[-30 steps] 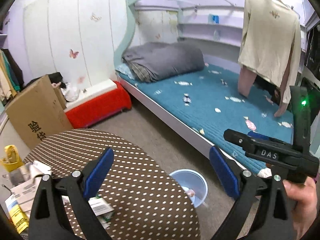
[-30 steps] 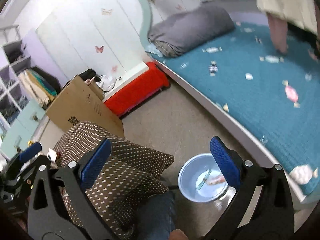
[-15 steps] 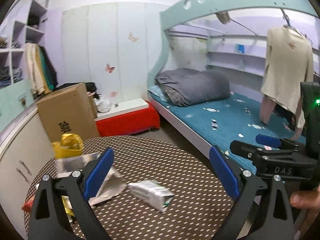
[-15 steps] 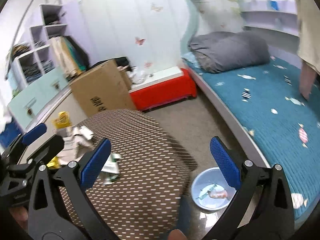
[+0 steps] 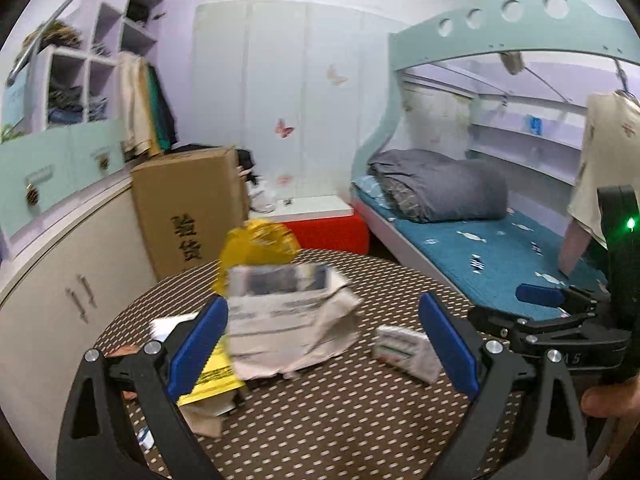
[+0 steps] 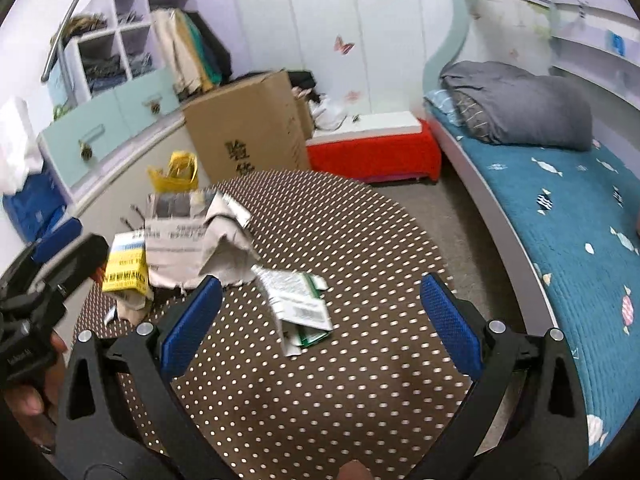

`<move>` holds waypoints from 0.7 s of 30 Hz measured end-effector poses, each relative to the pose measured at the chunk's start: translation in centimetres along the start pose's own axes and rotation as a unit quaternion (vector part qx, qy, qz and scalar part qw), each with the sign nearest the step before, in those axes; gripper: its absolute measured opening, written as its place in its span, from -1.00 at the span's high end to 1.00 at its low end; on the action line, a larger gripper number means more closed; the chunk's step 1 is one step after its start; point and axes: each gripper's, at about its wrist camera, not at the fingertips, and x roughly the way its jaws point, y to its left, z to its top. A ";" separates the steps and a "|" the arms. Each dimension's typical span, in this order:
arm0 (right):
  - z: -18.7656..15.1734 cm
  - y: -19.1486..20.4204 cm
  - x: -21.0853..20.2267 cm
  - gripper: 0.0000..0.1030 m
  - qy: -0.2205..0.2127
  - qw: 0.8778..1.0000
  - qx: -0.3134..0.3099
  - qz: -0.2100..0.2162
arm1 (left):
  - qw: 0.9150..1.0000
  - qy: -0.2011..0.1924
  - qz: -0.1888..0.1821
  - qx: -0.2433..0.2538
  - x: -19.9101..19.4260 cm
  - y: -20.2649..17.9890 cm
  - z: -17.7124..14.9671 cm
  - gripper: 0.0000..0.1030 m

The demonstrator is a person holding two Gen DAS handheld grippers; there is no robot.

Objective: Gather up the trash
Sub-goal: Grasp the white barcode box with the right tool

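Trash lies on a round brown polka-dot table (image 5: 320, 420) (image 6: 360, 232). A crumpled grey-white paper bag (image 5: 288, 320) (image 6: 192, 236) sits at the left, a yellow plastic bag (image 5: 256, 248) (image 6: 176, 172) behind it, and a flat yellow pack (image 5: 208, 380) (image 6: 124, 268) beside it. A white and green wrapper (image 5: 404, 350) (image 6: 300, 300) lies nearer the middle. My left gripper (image 5: 324, 344) is open and empty above the table, close in front of the paper bag. My right gripper (image 6: 320, 320) is open and empty, above the white and green wrapper.
A cardboard box (image 5: 188, 216) (image 6: 248, 132) stands behind the table by a curved cabinet (image 5: 60, 272). A red bench (image 6: 372, 156) and a bed with a teal cover (image 6: 560, 216) lie to the right. Carpet floor shows between table and bed.
Both cameras swung up and left, from the floor and the blue basin to the tabletop. The trash pile now sits closer, between my left gripper's fingers. Both grippers stayed open.
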 end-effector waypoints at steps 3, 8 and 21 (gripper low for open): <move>-0.4 1.4 1.9 -0.88 0.024 1.000 -0.015 0.002 | 1.000 0.005 0.017 -0.020 -0.2 2.2 -0.9 -0.83; -1.1 2.4 5.2 -0.88 0.062 0.998 -0.028 -0.004 | 0.997 0.014 0.055 -0.053 -0.4 5.3 -2.3 -0.83; -1.5 3.2 9.4 -0.86 0.091 0.995 -0.034 0.006 | 0.987 0.084 0.120 -0.067 4.4 7.8 -4.4 -0.83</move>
